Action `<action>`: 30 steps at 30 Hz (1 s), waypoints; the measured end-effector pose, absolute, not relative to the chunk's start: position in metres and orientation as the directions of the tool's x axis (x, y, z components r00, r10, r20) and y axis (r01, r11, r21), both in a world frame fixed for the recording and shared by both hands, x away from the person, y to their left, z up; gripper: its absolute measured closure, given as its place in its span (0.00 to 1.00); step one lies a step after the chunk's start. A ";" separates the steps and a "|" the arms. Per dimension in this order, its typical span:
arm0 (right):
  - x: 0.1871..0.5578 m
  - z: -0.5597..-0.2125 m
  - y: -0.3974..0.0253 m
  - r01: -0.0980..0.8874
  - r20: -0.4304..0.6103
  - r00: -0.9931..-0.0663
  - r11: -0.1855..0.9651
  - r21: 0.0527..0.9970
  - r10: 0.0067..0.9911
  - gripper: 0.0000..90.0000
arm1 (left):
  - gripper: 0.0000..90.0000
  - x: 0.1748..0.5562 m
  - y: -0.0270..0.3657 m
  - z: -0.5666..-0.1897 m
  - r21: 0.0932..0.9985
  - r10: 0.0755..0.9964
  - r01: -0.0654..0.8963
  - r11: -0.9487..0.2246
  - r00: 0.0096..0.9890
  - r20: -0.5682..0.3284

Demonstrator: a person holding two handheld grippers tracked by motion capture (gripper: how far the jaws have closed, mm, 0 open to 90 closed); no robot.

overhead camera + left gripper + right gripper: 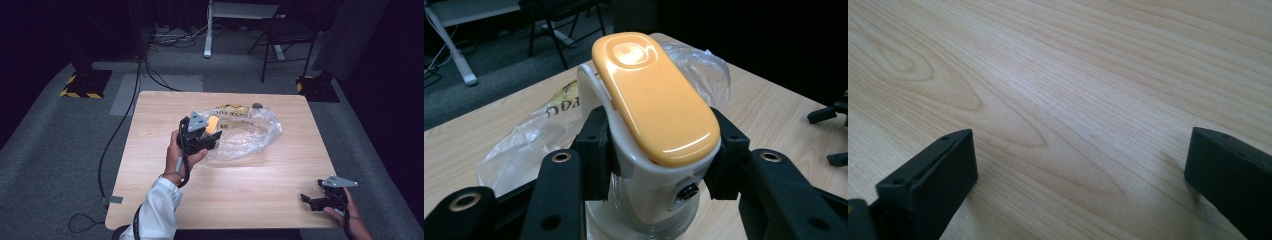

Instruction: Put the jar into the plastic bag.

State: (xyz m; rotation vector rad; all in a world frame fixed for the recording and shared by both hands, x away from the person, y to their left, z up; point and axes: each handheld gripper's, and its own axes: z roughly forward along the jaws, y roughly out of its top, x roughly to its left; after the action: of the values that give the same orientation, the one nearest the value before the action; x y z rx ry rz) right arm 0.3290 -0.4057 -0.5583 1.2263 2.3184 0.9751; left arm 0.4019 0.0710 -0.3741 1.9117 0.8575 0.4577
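Dark studio space surrounds a pale wooden worktop (pixel 250 195) standing on grey carpet, with a folding chair (pixel 287 35) and a white table leg (pixel 208 30) beyond its far edge at about 12 o'clock, and yellow-and-black striped floor bases (pixel 85 82) near the far corners at 10 and 2 o'clock.

Near the middle of the worktop, slightly toward 11 o'clock, the left gripper (pixel 210 131) is held in a hand (pixel 179 155) with a white sleeve (pixel 157 210) behind it. Its fingers (pixel 594 150) are clenched on a white device with a glossy orange top (pixel 651 95), gripping the white body from both sides just below the orange cap. In the left gripper view the device has a round white base at the bottom and a small dark socket on its front face; whether the base touches the wood I cannot tell.

Right behind and beside the device, toward 1 o'clock, lies a crumpled clear plastic bag (pixel 250 132) with yellow and black printing near its far edge. A small dark round object (pixel 257 105) sits at the bag's far side, too small to identify.

At the worktop's near-right corner, around 5 o'clock, the right gripper (pixel 311 196) is held low by the other hand (pixel 350 217), well apart from the bag. Its fingers (pixel 933 185) are released, spread wide over bare wood grain with nothing between them.
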 end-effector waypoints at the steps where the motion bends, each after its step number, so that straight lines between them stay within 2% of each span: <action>1: 0.329 -0.558 -0.406 0.588 0.018 -0.569 0.391 0.708 0.822 0.00 | 0.59 0.403 0.069 -0.374 0.881 0.728 0.371 -0.294 0.684 -0.045; 22: 0.329 -0.558 -0.406 0.588 0.018 -0.569 0.391 0.708 0.822 0.00 | 0.59 0.438 0.026 -0.372 0.872 0.724 0.393 -0.293 0.686 -0.065; 30: 0.329 -0.558 -0.406 0.588 0.019 -0.568 0.390 0.708 0.823 0.00 | 0.59 0.454 0.017 -0.379 0.877 0.731 0.407 -0.257 0.675 -0.099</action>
State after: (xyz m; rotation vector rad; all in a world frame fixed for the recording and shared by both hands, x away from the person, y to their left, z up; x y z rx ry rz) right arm 0.3290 -0.4056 -0.5583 1.2278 2.3181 0.9761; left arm 0.4537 0.0166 -0.3792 1.8851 0.8932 0.4056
